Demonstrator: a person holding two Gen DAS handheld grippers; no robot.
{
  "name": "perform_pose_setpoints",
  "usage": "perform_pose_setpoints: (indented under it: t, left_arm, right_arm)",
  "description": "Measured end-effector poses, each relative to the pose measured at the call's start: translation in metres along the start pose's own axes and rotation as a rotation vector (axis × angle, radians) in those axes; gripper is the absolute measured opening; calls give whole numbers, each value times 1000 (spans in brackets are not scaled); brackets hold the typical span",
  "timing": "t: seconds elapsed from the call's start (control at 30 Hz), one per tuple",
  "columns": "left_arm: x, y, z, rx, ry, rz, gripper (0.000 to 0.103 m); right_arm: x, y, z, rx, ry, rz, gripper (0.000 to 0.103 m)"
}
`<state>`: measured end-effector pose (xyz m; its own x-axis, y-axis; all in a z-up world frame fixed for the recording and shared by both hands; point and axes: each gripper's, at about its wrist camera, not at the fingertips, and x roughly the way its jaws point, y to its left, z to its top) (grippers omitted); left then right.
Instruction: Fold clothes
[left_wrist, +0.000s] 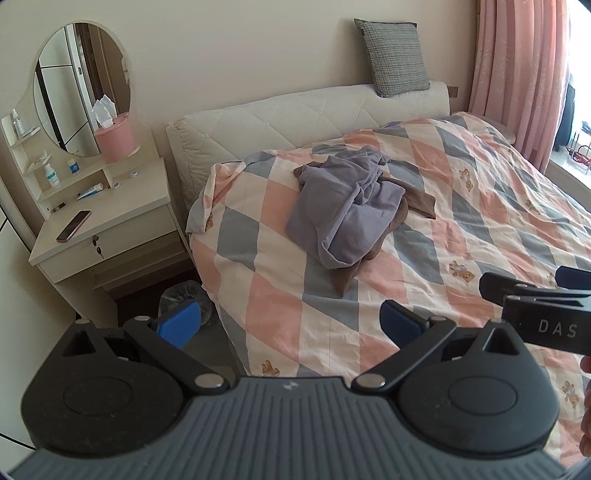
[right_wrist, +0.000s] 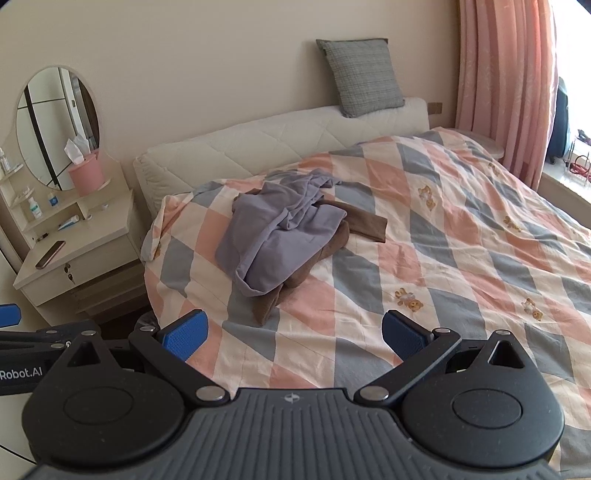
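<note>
Jaws were spread wide and empty on both the left gripper (left_wrist: 290, 328) and the right gripper (right_wrist: 293, 338), hovering over the near edge of the bed (right_wrist: 461, 236), well short of the clothes. The lilac garment (left_wrist: 343, 218) lay crumpled on top of a brown garment (left_wrist: 419, 201), mid-bed toward the headboard (left_wrist: 295, 122). Step in hand looked like the approach. My take: lift the lilac piece off first, pinching a single layer at a hem or shoulder so brown didn't come along. Then spread it flat on the quilt before any fold.

Both tongs (left_wrist: 290, 326) (right_wrist: 293, 334) wide open.
</note>
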<state>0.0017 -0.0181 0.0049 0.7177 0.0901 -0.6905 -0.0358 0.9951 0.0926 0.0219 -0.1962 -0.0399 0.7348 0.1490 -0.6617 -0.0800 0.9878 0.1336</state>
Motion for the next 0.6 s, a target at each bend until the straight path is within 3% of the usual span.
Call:
perform_pose_setpoints:
  t: [0.6]
  left_arm:
    - [1,-1,7,27,5,-7,102]
  right_arm:
    - [5,-7,7,10,11,-3,103]
